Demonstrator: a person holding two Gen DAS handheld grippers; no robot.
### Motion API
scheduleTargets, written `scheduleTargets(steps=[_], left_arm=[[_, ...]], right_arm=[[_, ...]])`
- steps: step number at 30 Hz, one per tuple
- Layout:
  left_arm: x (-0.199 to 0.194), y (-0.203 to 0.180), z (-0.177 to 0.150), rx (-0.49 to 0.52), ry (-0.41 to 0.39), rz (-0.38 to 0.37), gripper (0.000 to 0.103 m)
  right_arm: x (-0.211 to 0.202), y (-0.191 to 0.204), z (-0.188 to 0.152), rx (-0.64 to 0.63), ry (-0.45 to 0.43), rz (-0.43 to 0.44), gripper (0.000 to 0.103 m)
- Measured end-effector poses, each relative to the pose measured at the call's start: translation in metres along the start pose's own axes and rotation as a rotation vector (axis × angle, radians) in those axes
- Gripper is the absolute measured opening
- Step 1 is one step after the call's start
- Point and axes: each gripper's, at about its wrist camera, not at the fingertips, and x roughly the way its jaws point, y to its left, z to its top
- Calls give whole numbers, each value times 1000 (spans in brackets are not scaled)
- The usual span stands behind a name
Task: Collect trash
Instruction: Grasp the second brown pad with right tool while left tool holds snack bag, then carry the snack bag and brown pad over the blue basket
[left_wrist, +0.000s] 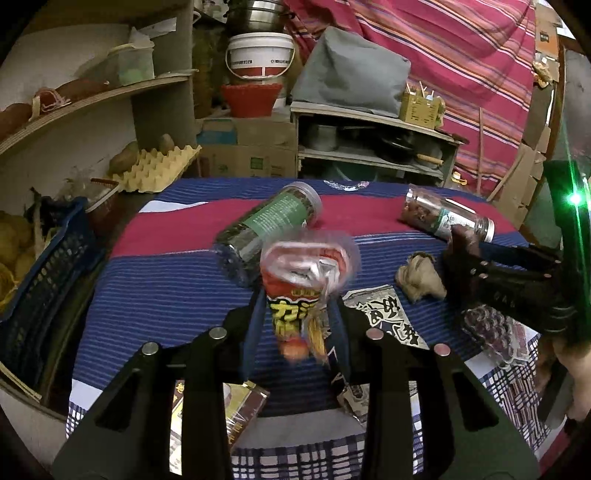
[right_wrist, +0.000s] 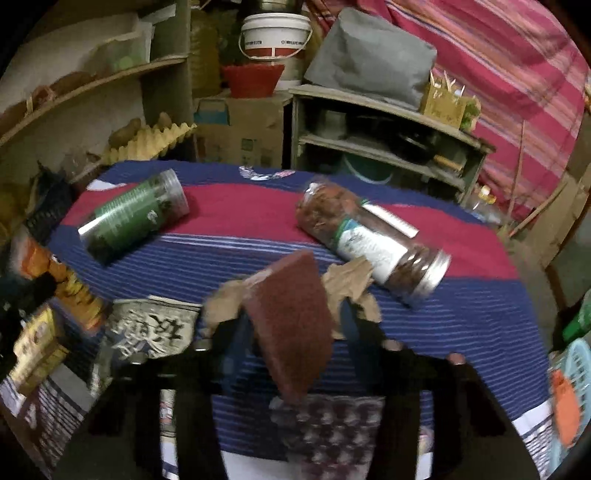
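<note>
L gripper (left_wrist: 295, 314) is clamping a red snack wrapper (left_wrist: 303, 273) betw. its blue fingers (left_wrist: 255, 328); the wrapper is standing up above the striped cloth (left_wrist: 177, 280), crinkled, w/ yellow characters on red and a clear torn top flaring open, blurred at the edges. It's sitting near-centre in the left wrist view, just in front of the green-label jar (left_wrist: 269, 225), which is lying on its side on the red band of the cloth.

R gripper (right_wrist: 295, 332) is pinching a red-brown scouring pad (right_wrist: 295, 325), flat and rough, tilting up on a corner. Crumpled brown paper (right_wrist: 354, 284) is showing just behind the pad; can't tell if it's touching. The fingers here are dark and blurred.

Left wrist view alone is showing the R gripper from outside (left_wrist: 517, 273), at the right edge near the brown-filled jar (left_wrist: 447, 218), w/ a green light glaring above it, plus the paper wad (left_wrist: 421, 277) lying on the cloth and a blue crate (left_wrist: 48, 266) at far left. Right wrist view alone is showing a light-blue basket (right_wrist: 576, 369) at the right edge and the brown-filled jar (right_wrist: 373, 243) lying full length on its side. Both views are showing a black-and-white printed wrapper (right_wrist: 155, 325) lying flat on the cloth, and a purple patterned packet (right_wrist: 332, 432) at the near edge.
</note>
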Motion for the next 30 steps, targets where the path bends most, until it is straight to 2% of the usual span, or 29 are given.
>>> scheduleTargets(steps=[3, 6, 13, 19, 24, 30], left_arm=[[0, -3, 0, 9, -1, 8, 32], [-2, -6, 1, 11, 2, 11, 32], [-12, -17, 3, -4, -6, 29, 31], [-29, -42, 6, 17, -31, 42, 31], [-41, -64, 7, 23, -39, 30, 31], [-51, -100, 6, 48, -51, 10, 31]], right_arm=[[3, -10, -3, 33, 21, 38, 21], [2, -18, -8, 50, 13, 61, 17], [-25, -34, -15, 57, -44, 108, 15], [-59, -53, -23, 38, -83, 117, 15], [-83, -82, -38, 41, -94, 90, 15], [-106, -136, -58, 92, -97, 39, 15]])
